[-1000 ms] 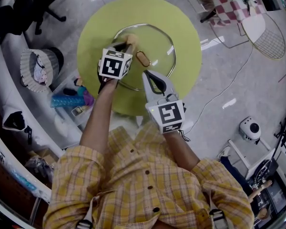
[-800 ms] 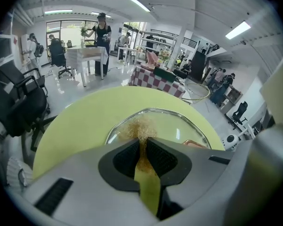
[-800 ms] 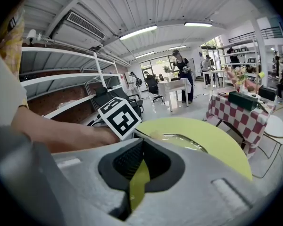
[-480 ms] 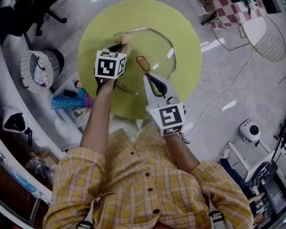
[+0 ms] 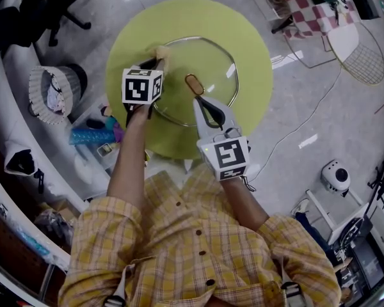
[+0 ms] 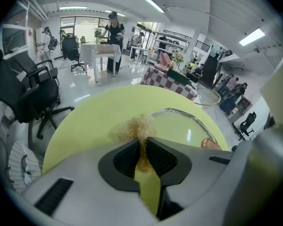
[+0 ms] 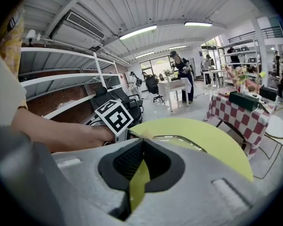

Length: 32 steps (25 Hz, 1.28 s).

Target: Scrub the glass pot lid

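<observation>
A round glass pot lid (image 5: 212, 59) with a metal rim lies flat on the yellow-green round table (image 5: 249, 37). Its copper handle (image 5: 193, 84) sits at the lid's middle. My left gripper (image 5: 156, 57) is shut on a tan wiry scrubber (image 5: 160, 50), which rests at the lid's left rim. In the left gripper view the scrubber (image 6: 138, 127) bulges out of the left gripper (image 6: 141, 142), with the lid (image 6: 181, 124) just beyond. My right gripper (image 5: 196, 101) is shut, its tips just short of the handle. The right gripper (image 7: 142, 144) shows nothing between its jaws, and the lid (image 7: 174, 139) lies ahead.
On the floor to the left stand a lined basket (image 5: 51, 89) and a blue object (image 5: 89, 135) among clutter. An office chair (image 5: 64, 5) is at the upper left. A checkered table (image 5: 310, 5) and a cable (image 5: 307, 117) are on the right, with a white device (image 5: 336, 173) lower.
My left gripper has slid the scrubber leftward and a little farther away along the lid's left rim. The right gripper has barely moved.
</observation>
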Available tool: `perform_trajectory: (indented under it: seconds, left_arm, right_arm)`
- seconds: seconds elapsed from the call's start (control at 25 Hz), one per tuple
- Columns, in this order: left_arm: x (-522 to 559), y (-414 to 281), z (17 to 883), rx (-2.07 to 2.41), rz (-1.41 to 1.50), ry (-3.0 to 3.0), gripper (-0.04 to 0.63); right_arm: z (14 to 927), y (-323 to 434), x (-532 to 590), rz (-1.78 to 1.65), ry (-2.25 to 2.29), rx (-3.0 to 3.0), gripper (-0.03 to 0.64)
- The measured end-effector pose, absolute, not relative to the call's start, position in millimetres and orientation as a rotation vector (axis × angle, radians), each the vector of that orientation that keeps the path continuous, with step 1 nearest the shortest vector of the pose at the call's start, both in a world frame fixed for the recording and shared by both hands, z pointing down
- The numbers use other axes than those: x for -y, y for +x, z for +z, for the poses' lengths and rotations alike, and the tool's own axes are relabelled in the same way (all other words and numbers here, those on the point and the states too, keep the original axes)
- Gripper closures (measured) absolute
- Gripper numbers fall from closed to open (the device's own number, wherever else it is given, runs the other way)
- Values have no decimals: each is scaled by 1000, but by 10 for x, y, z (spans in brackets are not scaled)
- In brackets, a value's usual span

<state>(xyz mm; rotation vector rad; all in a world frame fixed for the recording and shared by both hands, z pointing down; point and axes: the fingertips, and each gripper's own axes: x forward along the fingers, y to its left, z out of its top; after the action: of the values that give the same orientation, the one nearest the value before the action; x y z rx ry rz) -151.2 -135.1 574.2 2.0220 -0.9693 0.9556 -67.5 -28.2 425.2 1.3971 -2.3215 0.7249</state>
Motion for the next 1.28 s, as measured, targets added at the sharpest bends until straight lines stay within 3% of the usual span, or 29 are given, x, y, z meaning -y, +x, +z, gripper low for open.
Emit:
perform_trajectory:
  seconds: [1.28]
  left_arm:
    - [1568,-921,5706,892,1022,2081,546]
  right_arm:
    - [4344,-390,266,776,1478,2278,620]
